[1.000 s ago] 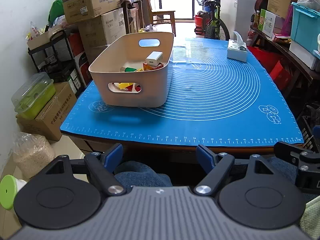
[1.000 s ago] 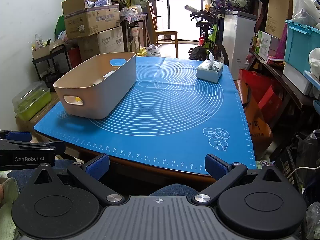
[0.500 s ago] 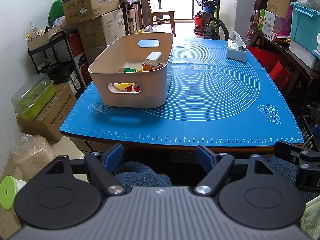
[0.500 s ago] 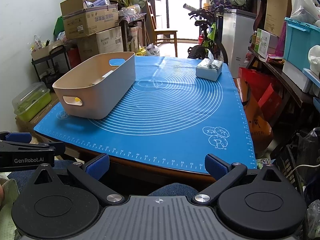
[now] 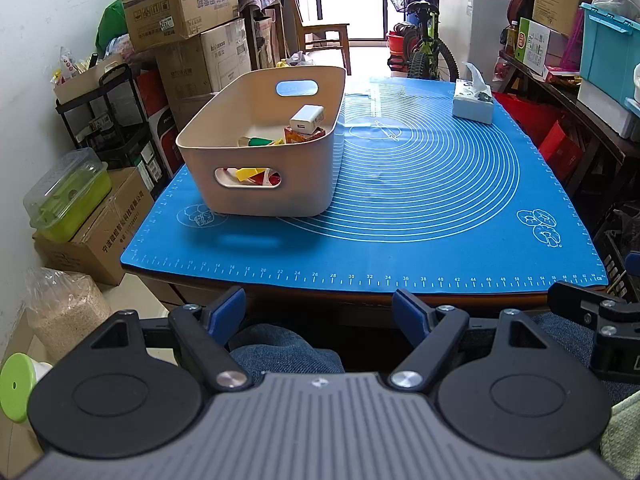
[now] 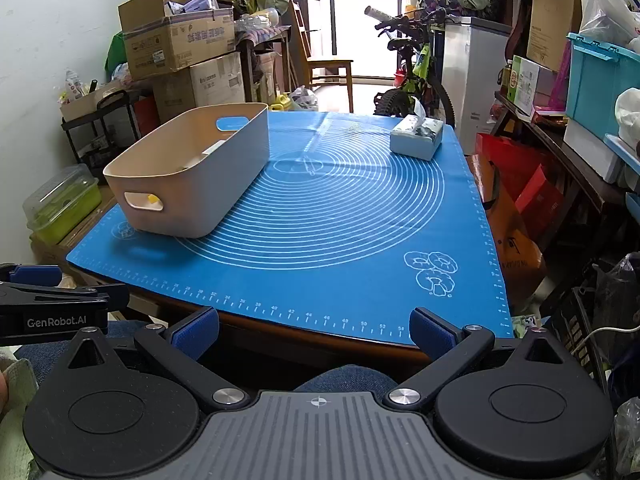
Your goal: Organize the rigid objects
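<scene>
A beige plastic basket [image 5: 312,176] [image 6: 236,176] stands on the left part of the blue mat [image 5: 420,208] [image 6: 340,232]. Inside it lie a white charger [image 5: 306,119], an orange box [image 5: 304,134], and green, yellow and red pieces [image 5: 256,142]. My left gripper [image 5: 320,314] is open and empty, held off the table's near edge above a knee in jeans. My right gripper [image 6: 316,330] is open and empty too, at the near edge, right of the left one. The left gripper's side shows in the right wrist view [image 6: 56,312].
A tissue box [image 5: 472,100] [image 6: 416,140] sits at the mat's far right. Cardboard boxes [image 5: 180,4], a black shelf and a green container [image 5: 68,200] crowd the left side. A bicycle [image 6: 416,72] and shelves with bins [image 6: 600,80] stand behind and right.
Both views have shifted very slightly; the grippers stay open and empty near the table's front edge. Nothing on the mat has moved.
</scene>
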